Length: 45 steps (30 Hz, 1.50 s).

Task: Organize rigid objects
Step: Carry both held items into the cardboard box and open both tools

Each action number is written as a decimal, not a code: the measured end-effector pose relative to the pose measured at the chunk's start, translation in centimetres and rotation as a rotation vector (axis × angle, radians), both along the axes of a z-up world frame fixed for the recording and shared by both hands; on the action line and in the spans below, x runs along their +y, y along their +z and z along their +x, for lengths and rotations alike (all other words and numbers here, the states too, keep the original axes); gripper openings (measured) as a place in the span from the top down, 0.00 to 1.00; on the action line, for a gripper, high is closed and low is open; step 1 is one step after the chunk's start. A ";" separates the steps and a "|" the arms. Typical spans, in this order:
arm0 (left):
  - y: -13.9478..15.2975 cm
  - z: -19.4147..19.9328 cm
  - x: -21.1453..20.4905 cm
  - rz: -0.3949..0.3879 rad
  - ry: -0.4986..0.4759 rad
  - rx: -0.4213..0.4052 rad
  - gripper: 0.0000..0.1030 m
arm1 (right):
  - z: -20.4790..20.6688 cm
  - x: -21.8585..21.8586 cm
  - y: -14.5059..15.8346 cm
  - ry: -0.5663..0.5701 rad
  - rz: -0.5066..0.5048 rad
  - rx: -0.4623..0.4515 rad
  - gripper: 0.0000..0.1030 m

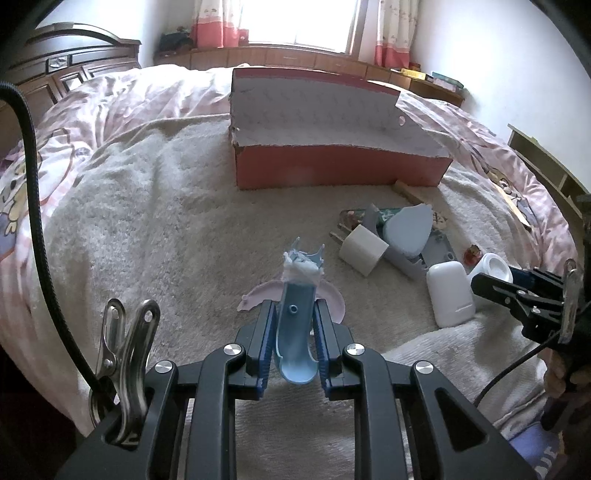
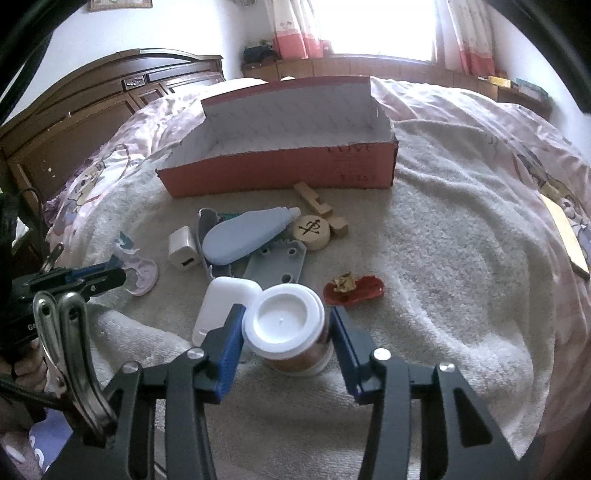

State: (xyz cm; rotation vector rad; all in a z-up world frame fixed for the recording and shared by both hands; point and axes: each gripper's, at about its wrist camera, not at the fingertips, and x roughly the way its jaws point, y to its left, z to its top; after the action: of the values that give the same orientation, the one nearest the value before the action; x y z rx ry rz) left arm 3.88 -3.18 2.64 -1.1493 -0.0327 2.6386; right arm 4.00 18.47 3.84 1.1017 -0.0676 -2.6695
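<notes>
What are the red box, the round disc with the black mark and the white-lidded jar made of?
Red box: cardboard, matte; ragged torn rim, white liner. Round disc: likely unvarnished wood; pale tan, painted black character. White-lidded jar: glossy moulded plastic lid; clear body, plastic or glass, brownish contents.

A big bed (image 2: 461, 229) fills the room. A fuzzy cream blanket (image 1: 155, 221) lies on top of it. Under the blanket is a pink quilt (image 1: 122, 96) with cartoon pictures. At the far left stands a dark wooden headboard (image 2: 110, 88). Far away, a bright window (image 1: 295, 18) has white and pink curtains (image 1: 214, 22). Below the window runs a long wooden ledge (image 1: 280, 57).
</notes>
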 end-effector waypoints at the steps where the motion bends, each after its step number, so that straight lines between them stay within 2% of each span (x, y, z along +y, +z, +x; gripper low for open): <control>1: 0.1 0.0 0.0 0.004 0.001 0.001 0.79 | 0.0 0.0 0.1 0.000 -0.001 0.003 0.53; 6: 1.2 -0.5 0.3 0.017 -0.007 0.017 0.79 | 0.0 -0.1 1.1 0.005 -0.009 0.033 0.53; 17: 4.5 -2.4 2.2 -0.005 -0.035 0.088 0.79 | -1.3 0.0 3.7 0.008 -0.028 0.103 0.53; 28: 7.4 -6.9 4.1 -0.011 -0.043 0.114 0.79 | -4.9 0.1 6.3 0.009 -0.041 0.147 0.53; 38: 7.8 -11.1 5.3 -0.027 -0.041 0.111 0.79 | -10.0 -0.2 8.4 -0.009 -0.053 0.168 0.53; 45: 6.9 -14.6 6.0 -0.044 -0.031 0.084 0.79 | -14.2 0.1 8.0 -0.034 -0.095 0.159 0.53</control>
State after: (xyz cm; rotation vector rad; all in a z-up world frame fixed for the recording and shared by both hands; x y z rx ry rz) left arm -10.74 2.83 9.57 -1.0433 0.0582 2.6697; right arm -10.20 18.53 11.86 0.8649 -0.1828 -2.7421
